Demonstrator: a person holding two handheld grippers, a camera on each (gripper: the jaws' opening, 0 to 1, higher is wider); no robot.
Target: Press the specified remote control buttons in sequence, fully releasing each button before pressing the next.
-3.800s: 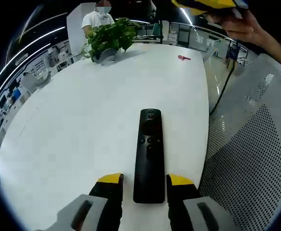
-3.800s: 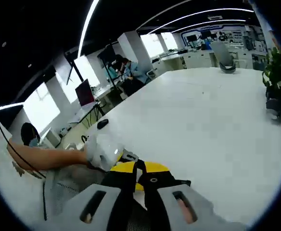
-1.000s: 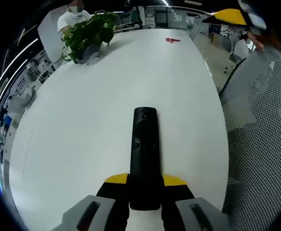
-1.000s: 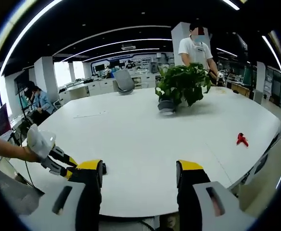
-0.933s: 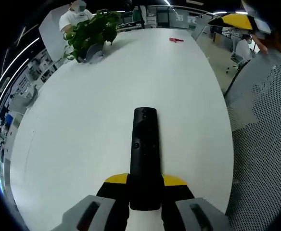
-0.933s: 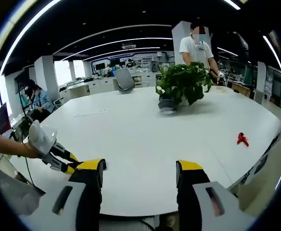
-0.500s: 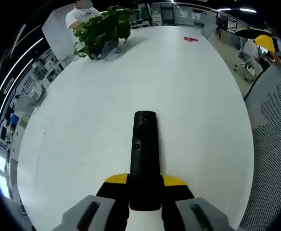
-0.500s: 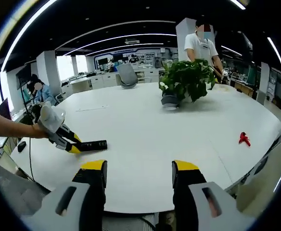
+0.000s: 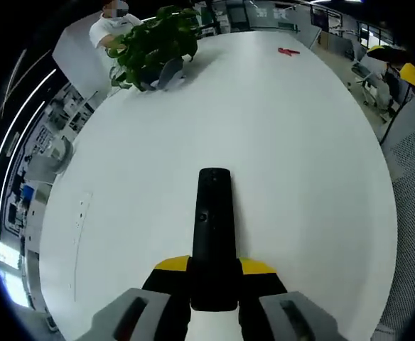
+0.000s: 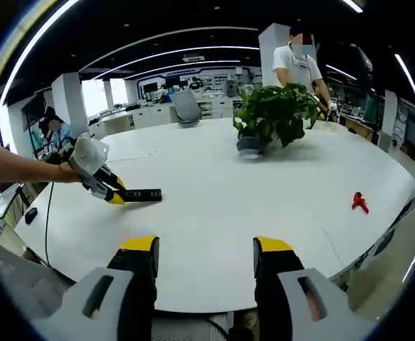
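In the left gripper view, the left gripper (image 9: 213, 268) pinches the near end of the black remote control (image 9: 213, 231) between its yellow-tipped jaws, and the remote runs straight ahead from them above the white counter (image 9: 293, 149). Far ahead and to the gripper's left a potted plant (image 9: 153, 44) stands on the counter with a person in a white shirt (image 9: 108, 25) behind it; far ahead to the right lies a small red object (image 9: 288, 51).

In the right gripper view, the right gripper (image 10: 205, 248) has its jaws spread wide with nothing between them, near the counter's edge. Ahead and to its left, a hand (image 10: 65, 172) holds the left gripper with the remote over the counter. Farther ahead stands the plant, and to the right lies the red object.
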